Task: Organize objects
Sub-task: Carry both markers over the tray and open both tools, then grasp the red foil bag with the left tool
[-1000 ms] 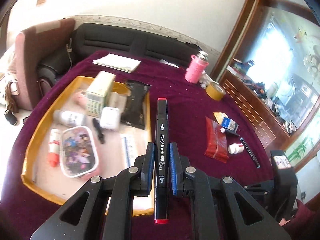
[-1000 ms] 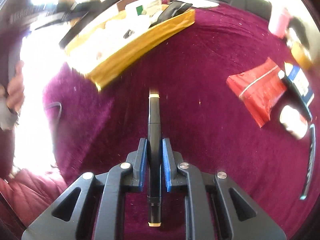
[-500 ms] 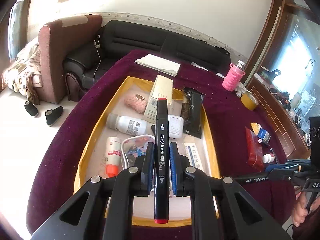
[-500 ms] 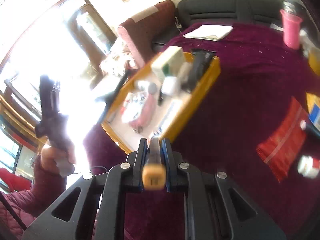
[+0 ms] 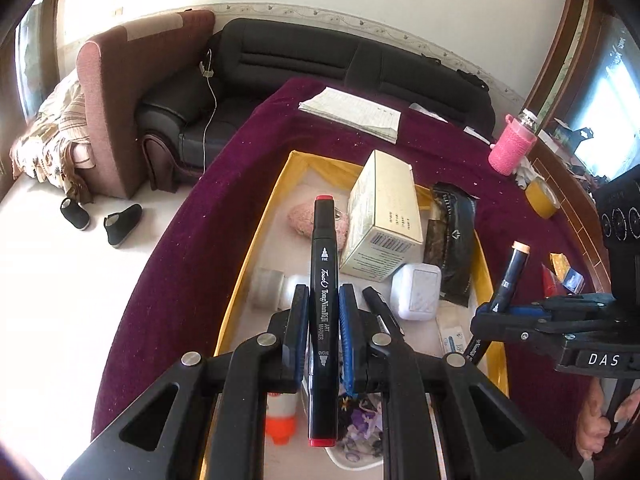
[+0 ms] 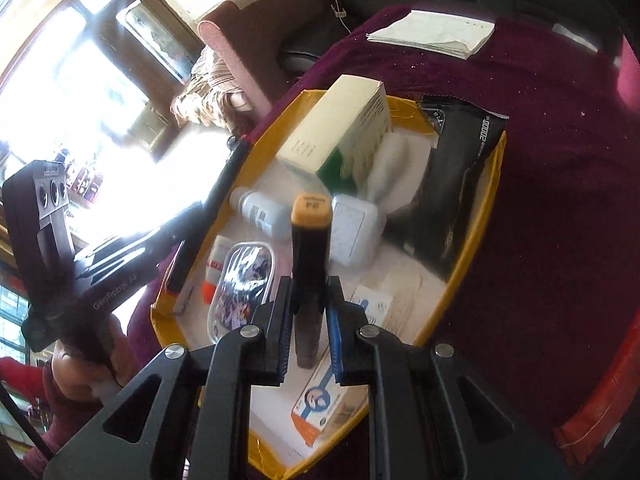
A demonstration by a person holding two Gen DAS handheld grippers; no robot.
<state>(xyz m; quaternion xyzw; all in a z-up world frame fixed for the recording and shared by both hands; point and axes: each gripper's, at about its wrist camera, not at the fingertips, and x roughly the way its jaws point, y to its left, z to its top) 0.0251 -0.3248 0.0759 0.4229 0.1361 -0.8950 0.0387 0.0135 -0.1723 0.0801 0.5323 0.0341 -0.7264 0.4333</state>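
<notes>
The long black art marker (image 5: pixel 323 320) bore white lettering and red caps at both ends. A second black marker (image 6: pixel 310 240) carried a pale orange cap. The shallow cardboard tray (image 5: pixel 260 240) had yellow walls and a whitish floor. Deep maroon velvet cloth (image 5: pixel 192 264) covered the table. The knitted bottle sleeve (image 5: pixel 512 152) was bright pink; the upright carton (image 5: pixel 384 224) was cream.

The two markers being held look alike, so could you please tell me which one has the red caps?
The red-capped marker is clamped in the left gripper. The other, the orange-capped marker, sits in the right gripper.
</notes>
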